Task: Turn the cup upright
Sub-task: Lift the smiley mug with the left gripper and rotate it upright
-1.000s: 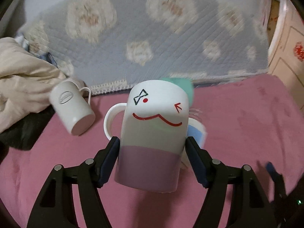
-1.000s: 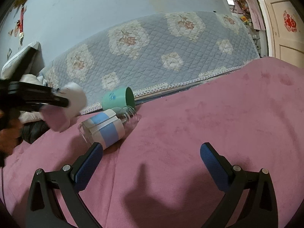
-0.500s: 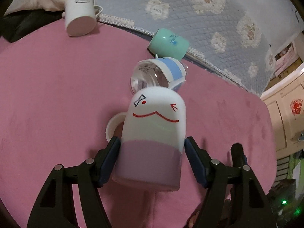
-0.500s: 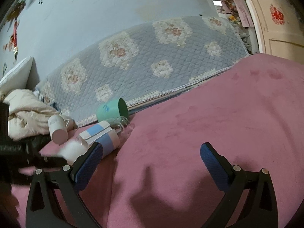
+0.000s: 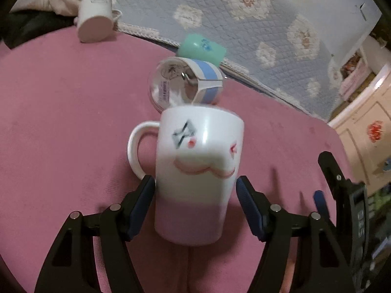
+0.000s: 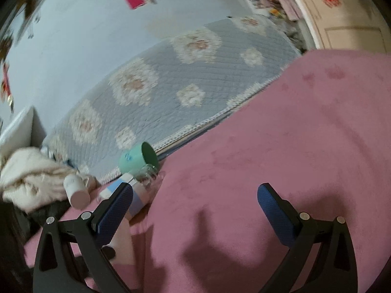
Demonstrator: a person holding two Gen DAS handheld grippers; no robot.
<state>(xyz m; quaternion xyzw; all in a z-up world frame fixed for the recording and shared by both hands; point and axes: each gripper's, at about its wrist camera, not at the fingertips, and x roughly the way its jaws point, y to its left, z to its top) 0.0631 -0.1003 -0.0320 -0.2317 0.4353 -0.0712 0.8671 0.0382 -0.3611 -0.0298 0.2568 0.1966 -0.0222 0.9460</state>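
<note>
- Cup (image 5: 199, 173), white above and pink below with a drawn face, stands between the fingers of your left tool (image 5: 195, 202); its handle points to 9 o'clock and its wider end is toward 12 o'clock.
- Your left tool has its blue pads (image 5: 140, 205) at both sides of the cup's lower part. A small gap seems to show at the right pad, so I cannot tell if it grips.
- Beyond the cup, at 12 o'clock, a glass cup with blue band (image 5: 188, 83) lies on its side on the pink blanket (image 5: 61, 122), and a green cup (image 5: 201, 48) lies just behind it.
- At 11 o'clock a white mug (image 5: 95, 19) lies tipped, near the cream cloth (image 6: 29, 173).
- Your right tool (image 6: 195, 207) is wide open with nothing between its fingers, over the pink blanket.
</note>
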